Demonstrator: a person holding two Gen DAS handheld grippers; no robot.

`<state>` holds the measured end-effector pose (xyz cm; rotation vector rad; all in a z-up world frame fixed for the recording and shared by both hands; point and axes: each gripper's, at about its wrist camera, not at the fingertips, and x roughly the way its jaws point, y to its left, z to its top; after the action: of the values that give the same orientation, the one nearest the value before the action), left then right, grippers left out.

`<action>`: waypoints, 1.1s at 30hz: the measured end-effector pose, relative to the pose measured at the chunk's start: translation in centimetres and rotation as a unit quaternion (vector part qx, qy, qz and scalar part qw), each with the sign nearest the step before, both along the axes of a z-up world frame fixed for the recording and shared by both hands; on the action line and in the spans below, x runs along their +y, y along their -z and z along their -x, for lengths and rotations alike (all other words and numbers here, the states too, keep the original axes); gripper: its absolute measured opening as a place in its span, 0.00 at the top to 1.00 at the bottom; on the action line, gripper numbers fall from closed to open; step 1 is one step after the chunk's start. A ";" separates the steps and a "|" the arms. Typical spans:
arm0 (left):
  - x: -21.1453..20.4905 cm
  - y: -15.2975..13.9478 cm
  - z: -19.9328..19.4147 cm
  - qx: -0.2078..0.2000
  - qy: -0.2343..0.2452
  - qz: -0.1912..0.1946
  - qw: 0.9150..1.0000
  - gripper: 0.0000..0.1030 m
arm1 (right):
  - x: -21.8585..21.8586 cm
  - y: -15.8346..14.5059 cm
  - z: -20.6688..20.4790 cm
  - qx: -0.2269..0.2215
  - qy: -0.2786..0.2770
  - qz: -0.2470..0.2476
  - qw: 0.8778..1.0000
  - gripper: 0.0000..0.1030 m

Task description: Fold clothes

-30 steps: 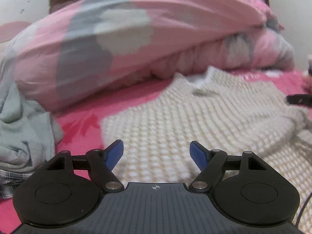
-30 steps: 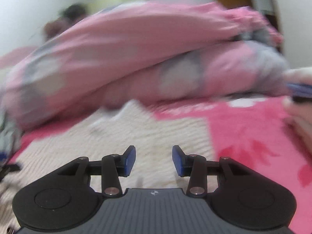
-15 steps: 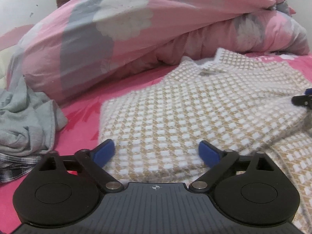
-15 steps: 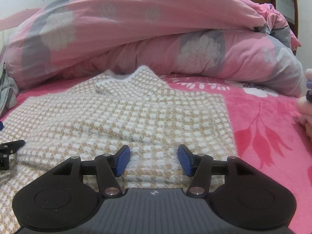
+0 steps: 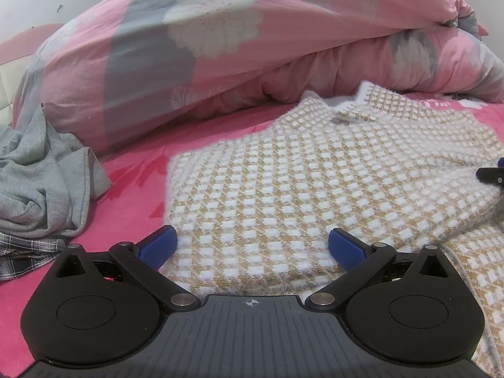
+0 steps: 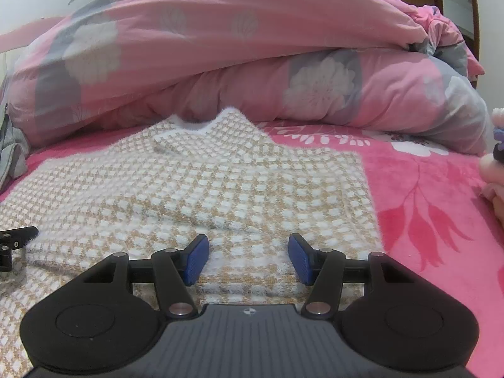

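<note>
A fuzzy tan-and-white checked sweater (image 5: 315, 173) lies spread on the pink flowered bed sheet (image 5: 135, 195), its collar (image 6: 201, 126) toward the duvet. My left gripper (image 5: 252, 247) is open wide just over the sweater's near hem, the knit lying between its blue pads (image 5: 159, 245) without being pinched. Over the same near hem, farther right, my right gripper (image 6: 249, 258) is open less wide, with nothing pressed by its fingers (image 6: 197, 256). Each view shows the other gripper's black tip at its edge: the right one (image 5: 491, 174), the left one (image 6: 15, 239).
A bulky pink-and-grey flowered duvet (image 5: 252, 31) is heaped along the back. A crumpled grey garment (image 5: 41, 182) on plaid cloth (image 5: 22, 249) lies at the left. A pale thing (image 6: 494, 170) that I cannot make out sits at the right edge.
Both grippers' jaws have spread wider, the left one much more. The views went from blurred to steady, and the sweater's near hem now sits close under both grippers.
</note>
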<state>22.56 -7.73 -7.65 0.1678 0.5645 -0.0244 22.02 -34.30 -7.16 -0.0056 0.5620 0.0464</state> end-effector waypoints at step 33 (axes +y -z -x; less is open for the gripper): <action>0.0 0.0 0.0 0.000 0.000 -0.001 1.000 0.00 | -0.3 0.0 0.0 -0.002 -0.001 -0.008 1.000 0.43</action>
<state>22.53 -7.74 -7.65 0.1696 0.5637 -0.0241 21.98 -34.63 -7.14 0.0097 0.5581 0.0520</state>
